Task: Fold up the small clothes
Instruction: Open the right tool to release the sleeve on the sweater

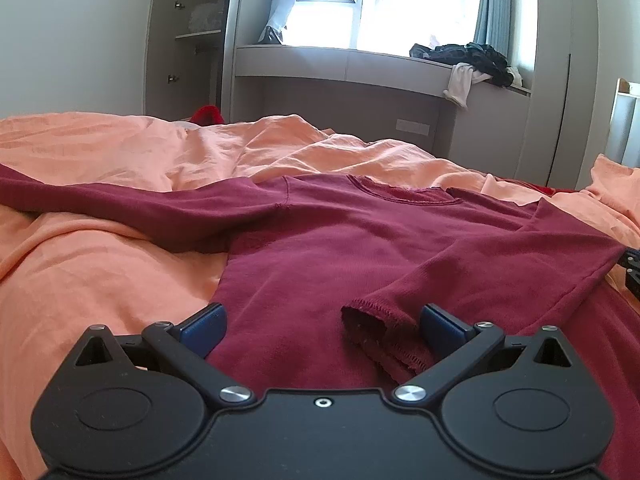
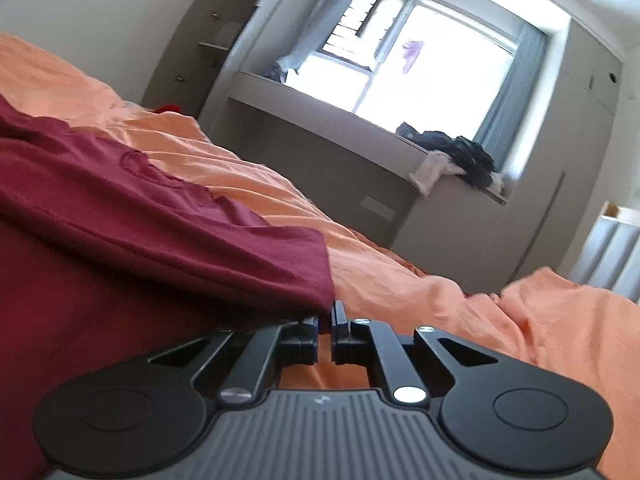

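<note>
**One maroon top spread on an orange bed**

A wrinkled orange cotton bedsheet [image 1: 100,280] covers the bed and serves as the work surface. Beyond it the room has a bright window [image 1: 400,4] with two grey-blue curtains, one on each side, above a long grey window ledge [image 1: 340,60]. A dark heap of clothes [image 1: 468,58] lies on the ledge's right part, with one white garment [image 1: 460,84] hanging over its edge. Tall grey cupboards stand to either side of the window. A small red item [image 1: 206,114] shows past the far edge of the bed; what it is cannot be told.

One dark maroon long-sleeved knit top [image 1: 340,240] lies flat on the sheet, neckline away from the cameras. One sleeve stretches out to the left; the other is folded across the body, its hemmed cuff [image 1: 380,336] lying near the lower edge.

The left gripper [image 1: 324,324] rests low over the top with its two blue-padded fingers spread wide, the cuff lying between them, nearer the right-hand finger, and nothing clamped. The right gripper [image 2: 328,320] sits at the top's right edge with its fingers drawn almost together; the maroon fabric fold [image 2: 280,272] reaches the fingertips, but whether cloth is pinched between them cannot be told.
</note>
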Available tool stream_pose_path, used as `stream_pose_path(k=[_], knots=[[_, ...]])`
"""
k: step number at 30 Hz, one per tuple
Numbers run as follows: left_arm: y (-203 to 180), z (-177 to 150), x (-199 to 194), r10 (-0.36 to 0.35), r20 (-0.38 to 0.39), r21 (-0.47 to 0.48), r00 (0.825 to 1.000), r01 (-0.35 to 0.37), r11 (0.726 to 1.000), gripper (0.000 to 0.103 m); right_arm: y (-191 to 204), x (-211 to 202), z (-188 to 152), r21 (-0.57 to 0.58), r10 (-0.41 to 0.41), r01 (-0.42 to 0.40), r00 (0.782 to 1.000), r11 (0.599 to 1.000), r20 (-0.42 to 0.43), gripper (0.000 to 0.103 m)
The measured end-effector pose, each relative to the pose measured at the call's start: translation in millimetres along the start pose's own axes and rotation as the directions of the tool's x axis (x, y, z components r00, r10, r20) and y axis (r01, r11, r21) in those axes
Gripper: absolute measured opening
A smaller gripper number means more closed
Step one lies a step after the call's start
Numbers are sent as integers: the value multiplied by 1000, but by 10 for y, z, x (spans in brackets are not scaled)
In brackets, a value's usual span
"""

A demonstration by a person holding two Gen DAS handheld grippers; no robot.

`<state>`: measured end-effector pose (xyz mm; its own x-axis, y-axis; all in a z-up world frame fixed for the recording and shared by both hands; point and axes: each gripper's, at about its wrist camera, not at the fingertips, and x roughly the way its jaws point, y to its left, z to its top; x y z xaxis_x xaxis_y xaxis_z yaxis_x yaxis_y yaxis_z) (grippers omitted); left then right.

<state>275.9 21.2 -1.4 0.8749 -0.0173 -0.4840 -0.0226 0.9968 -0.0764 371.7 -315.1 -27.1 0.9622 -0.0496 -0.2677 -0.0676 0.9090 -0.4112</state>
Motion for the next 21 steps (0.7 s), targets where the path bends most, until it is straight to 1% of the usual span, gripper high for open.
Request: stream_pose_path(k=[3,5,7,9,11,12,13,14,15,16,17,19,20,21], knots=[[-15,-7,-10,3,3,16,1000,-3,1000,103,-27,33,-39,37,37,-35,998,999,-55,5],[8,-6,-47,9,20,0,1000,-9,1000,103,-1,20,-46,30,44,-43,998,999,-50,6],[67,-2,-120,8,54,-50,999,-5,999,103,13,-14,-18,26,50,-48,997,999,-56,7],[177,22,-226,-13,94,-123,995,25,992,103,-2,-77,-1,38,44,-41,997,998,-65,10],[286,62,-328,-16,135,-174,991,40,984,103,-19,-146,4,45,53,-49,996,998,-77,13],[330,88,-370,-6,151,-186,988,35,982,103,-18,-192,6,45,53,-50,995,998,-86,20],[393,121,-413,14,168,-196,986,19,980,103,-16,-240,11,48,50,-46,994,998,-93,34],[457,152,-447,38,179,-204,983,-1,979,103,-17,-291,18,56,51,-46,994,997,-95,40],[512,183,-477,65,186,-213,980,-24,977,103,-23,-355,27,69,55,-48,994,996,-95,49],[596,217,-511,101,193,-224,976,-56,973,103,-27,-433,37,86,62,-55,994,995,-92,53],[708,248,-551,145,199,-237,969,-96,967,103,-26,-503,54,96,68,-60,994,994,-87,56],[925,285,-620,211,205,-263,956,-154,952,103,-13,-663,100,116,84,-76,995,990,-62,77],[1076,298,-656,247,208,-283,946,-184,941,103,-9,-749,123,124,93,-87,995,988,-41,81],[1197,315,-680,273,207,-304,939,-203,931,103,1,-839,145,133,104,-100,994,986,-20,88]])
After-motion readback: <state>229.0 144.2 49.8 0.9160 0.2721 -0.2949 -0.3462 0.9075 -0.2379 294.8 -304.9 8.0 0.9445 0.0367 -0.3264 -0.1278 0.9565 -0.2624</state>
